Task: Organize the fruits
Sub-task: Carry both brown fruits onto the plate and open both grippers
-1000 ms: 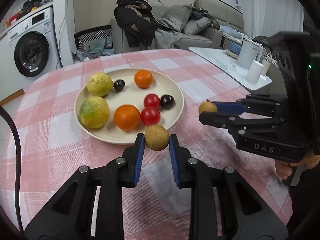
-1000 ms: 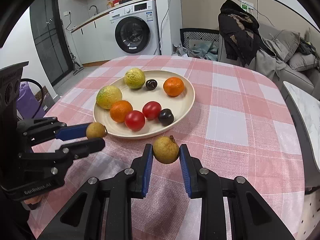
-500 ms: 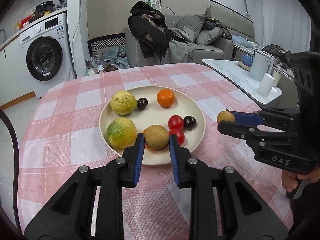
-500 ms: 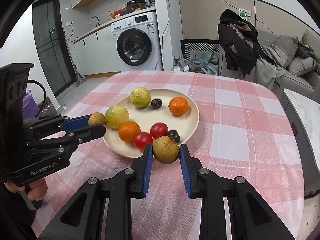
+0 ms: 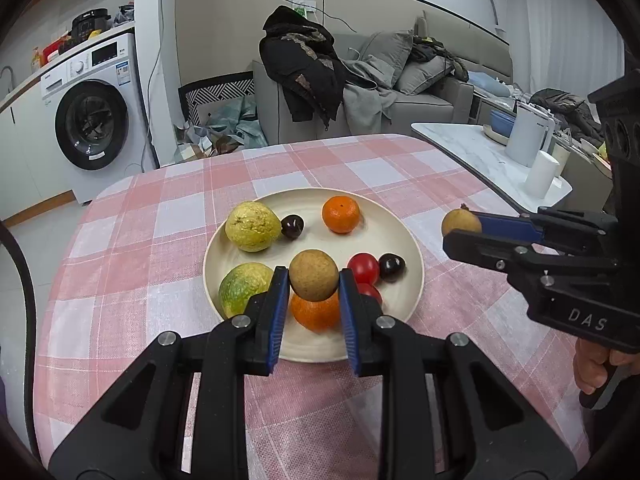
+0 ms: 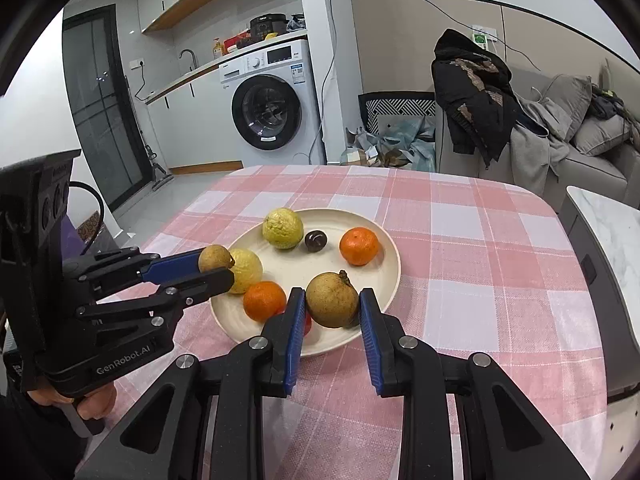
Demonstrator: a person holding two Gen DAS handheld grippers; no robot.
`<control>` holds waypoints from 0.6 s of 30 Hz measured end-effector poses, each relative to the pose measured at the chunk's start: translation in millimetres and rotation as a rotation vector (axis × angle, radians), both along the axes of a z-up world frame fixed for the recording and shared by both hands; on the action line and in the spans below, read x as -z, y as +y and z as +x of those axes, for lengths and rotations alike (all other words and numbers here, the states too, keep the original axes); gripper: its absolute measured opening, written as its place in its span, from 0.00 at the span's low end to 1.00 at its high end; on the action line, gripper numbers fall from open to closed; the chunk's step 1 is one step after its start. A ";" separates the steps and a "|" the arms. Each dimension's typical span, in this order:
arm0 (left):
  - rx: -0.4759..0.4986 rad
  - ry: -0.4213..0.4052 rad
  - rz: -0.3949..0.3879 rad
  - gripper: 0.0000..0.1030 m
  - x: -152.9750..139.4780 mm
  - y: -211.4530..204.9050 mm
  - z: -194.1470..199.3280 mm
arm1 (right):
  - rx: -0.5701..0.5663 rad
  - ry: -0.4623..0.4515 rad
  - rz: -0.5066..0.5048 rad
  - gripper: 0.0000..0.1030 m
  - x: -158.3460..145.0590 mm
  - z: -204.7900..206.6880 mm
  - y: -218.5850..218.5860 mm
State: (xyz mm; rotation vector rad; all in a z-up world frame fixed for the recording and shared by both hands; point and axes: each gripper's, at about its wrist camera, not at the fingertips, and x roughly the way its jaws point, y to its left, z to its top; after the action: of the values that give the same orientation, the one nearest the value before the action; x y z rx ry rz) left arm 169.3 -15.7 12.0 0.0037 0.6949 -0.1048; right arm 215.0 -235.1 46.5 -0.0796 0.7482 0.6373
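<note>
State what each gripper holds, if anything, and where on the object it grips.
The left gripper pinches a round brown fruit across its sides. The right gripper pinches a second brown fruit, also across its sides.

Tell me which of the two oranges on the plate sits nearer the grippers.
The orange at the plate's front edge, partly hidden behind the left gripper's held brown fruit. The other orange lies alone toward the far rim.

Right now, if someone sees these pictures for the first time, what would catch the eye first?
Two black grippers, each clamped on a small brown fruit: the left gripper holds a round one, the right gripper one with a stem, both above the near side of the cream plate. The plate sits mid-table on a pink checked tablecloth, carrying oranges, yellow-green citrus, red tomatoes and dark cherries.
</note>
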 end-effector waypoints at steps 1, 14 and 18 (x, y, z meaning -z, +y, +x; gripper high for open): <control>0.000 -0.002 0.000 0.21 0.0 0.0 0.0 | 0.001 -0.003 0.000 0.27 -1.0 0.9 0.2; -0.014 0.024 -0.001 0.21 13.5 2.0 32.6 | 0.037 0.018 0.016 0.27 6.2 25.2 5.2; -0.013 0.041 0.002 0.21 22.7 0.1 42.8 | 0.054 0.043 0.024 0.27 22.3 34.5 5.8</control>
State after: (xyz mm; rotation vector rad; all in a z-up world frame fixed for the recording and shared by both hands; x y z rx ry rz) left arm 212.1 -15.6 -10.7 -0.0011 0.7362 -0.0923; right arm 249.5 -229.4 24.2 -0.0232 0.7816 0.5977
